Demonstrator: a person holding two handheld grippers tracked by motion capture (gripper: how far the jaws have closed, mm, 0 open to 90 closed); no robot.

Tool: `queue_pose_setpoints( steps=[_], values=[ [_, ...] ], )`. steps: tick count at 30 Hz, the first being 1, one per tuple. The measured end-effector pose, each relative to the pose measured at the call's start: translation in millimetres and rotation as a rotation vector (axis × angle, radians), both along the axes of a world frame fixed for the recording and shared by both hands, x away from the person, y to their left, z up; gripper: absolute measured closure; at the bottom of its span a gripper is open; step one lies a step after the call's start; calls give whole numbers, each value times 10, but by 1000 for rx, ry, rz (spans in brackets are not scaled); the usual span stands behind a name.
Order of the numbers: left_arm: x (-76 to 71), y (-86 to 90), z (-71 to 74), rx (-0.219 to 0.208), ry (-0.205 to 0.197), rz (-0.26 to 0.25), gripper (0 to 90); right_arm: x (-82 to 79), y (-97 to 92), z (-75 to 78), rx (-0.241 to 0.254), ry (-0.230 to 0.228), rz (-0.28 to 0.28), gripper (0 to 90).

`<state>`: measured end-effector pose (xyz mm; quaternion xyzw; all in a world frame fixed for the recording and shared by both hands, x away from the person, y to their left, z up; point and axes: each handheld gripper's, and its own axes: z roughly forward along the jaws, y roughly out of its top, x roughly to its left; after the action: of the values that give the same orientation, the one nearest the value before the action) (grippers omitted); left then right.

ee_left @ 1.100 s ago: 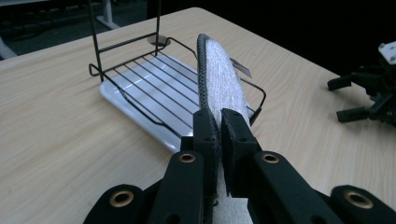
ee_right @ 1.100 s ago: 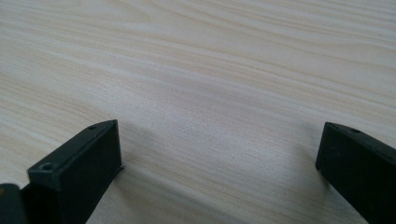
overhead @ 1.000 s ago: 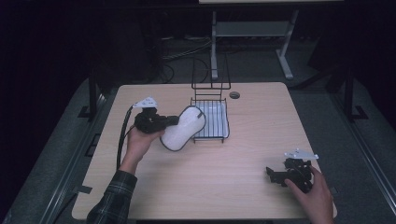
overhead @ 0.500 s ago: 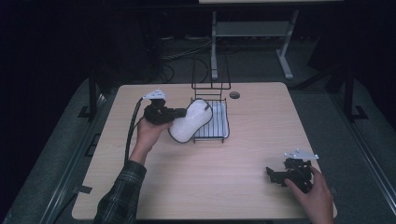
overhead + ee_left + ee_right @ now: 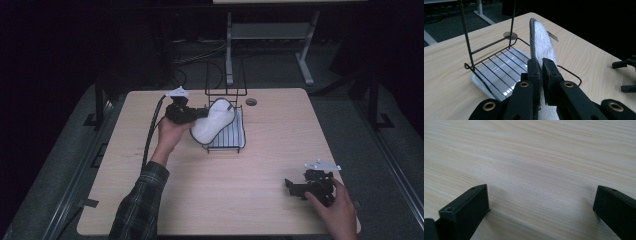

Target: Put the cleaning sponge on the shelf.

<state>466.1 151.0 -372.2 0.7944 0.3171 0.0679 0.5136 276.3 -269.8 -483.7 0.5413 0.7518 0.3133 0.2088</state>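
The left gripper (image 5: 199,116) is pinching a white insole (image 5: 212,121) by one end, its pads (image 5: 550,75) pressed onto the thin edge, and it holds the insole above the near-left part of the wire rack (image 5: 234,146), which sits on a white tray (image 5: 499,72) toward the back of the table (image 5: 260,200). In the high view the insole's long axis runs from lower left, by the jaws, up and to the right, so its free end points toward the rack's tall back frame (image 5: 226,80). In the left gripper view it stands on edge, the dark-trimmed rim (image 5: 532,37) uppermost and the fuzzy face turned right, reaching away from the jaws over the rack's right side. My judgement is that the main risk lies in the small grip: the pads hold just a narrow strip of a soft, floppy thing, so a quick swing could let it sag, twist or slip out and land on the table beside the rack. The free end could also catch on a wire or the back frame and drag the light rack across the tray. Lowered at this slant, it might lie across the wires rather than settle between them. Far to the right, near the front edge, the right gripper (image 5: 305,186) rests low over bare wood with its jaws spread wide and nothing between them.
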Motion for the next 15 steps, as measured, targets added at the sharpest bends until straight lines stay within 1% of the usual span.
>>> queue_pose_setpoints(
  steps=[2, 3, 7, 13, 15],
  values=[
    [26, -12, -14, -9, 9, -1, 852, 0, 0, 0, 0, 0, 0, 0],
    [42, -23, -24, -2, 8, 2, 853, 0, 0, 0, 0, 0, 0, 0],
    [100, -64, -56, -15, 17, 10, 853, 0, 1, 0, 1, 0, 0, 0],
    [172, -131, -94, -19, 26, 25, 852, 0, 0, 0, 0, 0, 0, 0],
    [203, -132, -119, -32, 29, 30, 852, 0, 0, 0, 0, 0, 0, 0]
  ],
)
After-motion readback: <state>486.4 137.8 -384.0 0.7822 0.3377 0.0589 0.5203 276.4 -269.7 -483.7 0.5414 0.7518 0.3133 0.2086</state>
